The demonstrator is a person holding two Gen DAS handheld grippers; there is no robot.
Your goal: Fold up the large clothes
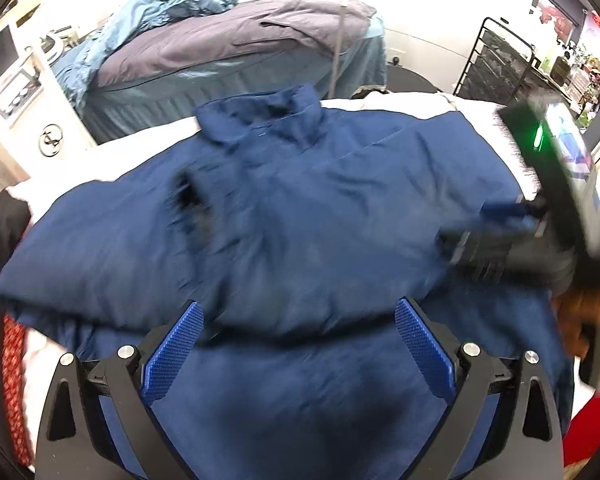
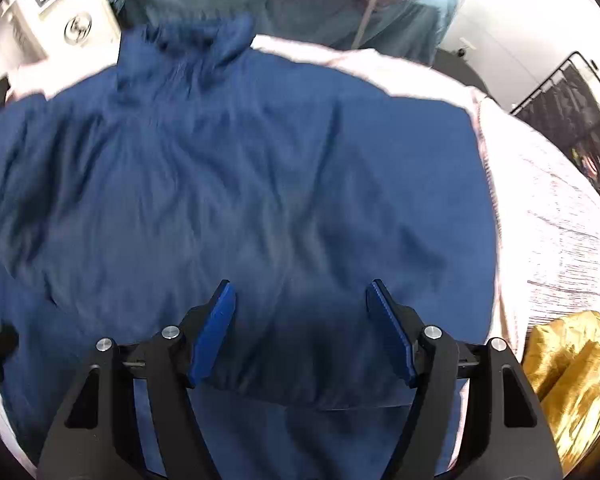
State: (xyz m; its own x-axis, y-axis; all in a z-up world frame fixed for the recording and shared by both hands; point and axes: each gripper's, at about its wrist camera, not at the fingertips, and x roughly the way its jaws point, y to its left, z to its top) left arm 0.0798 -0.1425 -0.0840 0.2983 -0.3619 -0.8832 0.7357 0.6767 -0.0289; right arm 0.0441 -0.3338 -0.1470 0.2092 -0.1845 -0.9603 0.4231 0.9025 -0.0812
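Blue jacket (image 2: 236, 184) spread flat, pale bedding (image 2: 548, 216) — no container

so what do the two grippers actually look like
Both match: the left gripper and right gripper have black angular frames with silver round bolts, and jaws faced with blue textured pads. In the left view, the right unit's black body shows a green light.

At twelve o'clock from where you stand, a heap of grey and light blue bedding (image 1: 236, 44) rises beyond the white bedcover (image 2: 548, 216). At ten o'clock stands a white cabinet (image 1: 28, 112). At two o'clock, a black wire rack (image 1: 496, 64) stands against the wall. A crumpled yellow cloth (image 2: 572, 376) lies at your four o'clock, and a red patterned fabric (image 1: 14, 384) at eight o'clock.
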